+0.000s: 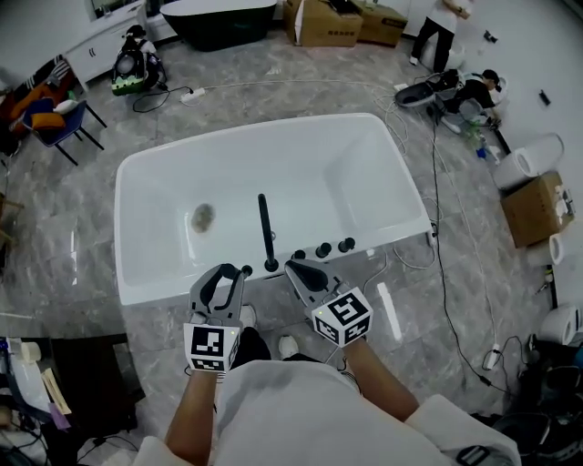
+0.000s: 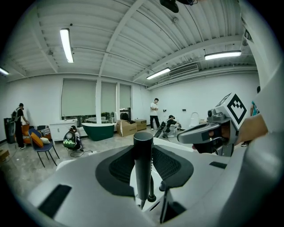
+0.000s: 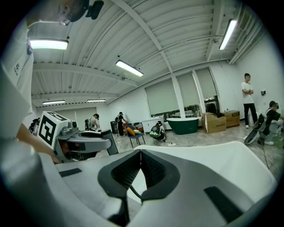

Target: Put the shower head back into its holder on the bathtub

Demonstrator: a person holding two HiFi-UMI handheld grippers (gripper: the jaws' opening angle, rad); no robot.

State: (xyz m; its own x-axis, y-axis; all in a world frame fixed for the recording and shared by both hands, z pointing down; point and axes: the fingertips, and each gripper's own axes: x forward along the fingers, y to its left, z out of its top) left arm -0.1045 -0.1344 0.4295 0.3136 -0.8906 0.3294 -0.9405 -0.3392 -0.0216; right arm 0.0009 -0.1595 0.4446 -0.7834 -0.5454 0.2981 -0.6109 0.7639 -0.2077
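In the left gripper view a black stick-shaped shower head (image 2: 143, 164) stands upright between the pads of my left gripper (image 2: 143, 153), which is shut on it. From the head view that gripper (image 1: 228, 271) hovers over the near rim of the white bathtub (image 1: 146, 273), and the shower head's black end (image 1: 244, 270) shows beside its right finger. Just to the right is the black faucet (image 1: 266, 232), then three black knobs (image 1: 323, 249). My right gripper (image 1: 301, 268) is over the same rim, right of the faucet, shut with nothing held (image 3: 140, 153). I cannot make out the holder.
A drain (image 1: 202, 217) sits in the tub floor. Cables (image 1: 437, 182) run over the marble floor at the right, near cardboard boxes (image 1: 536, 207). A dark green tub (image 1: 219, 20), a chair (image 1: 59, 123) and people (image 1: 442, 32) are further back.
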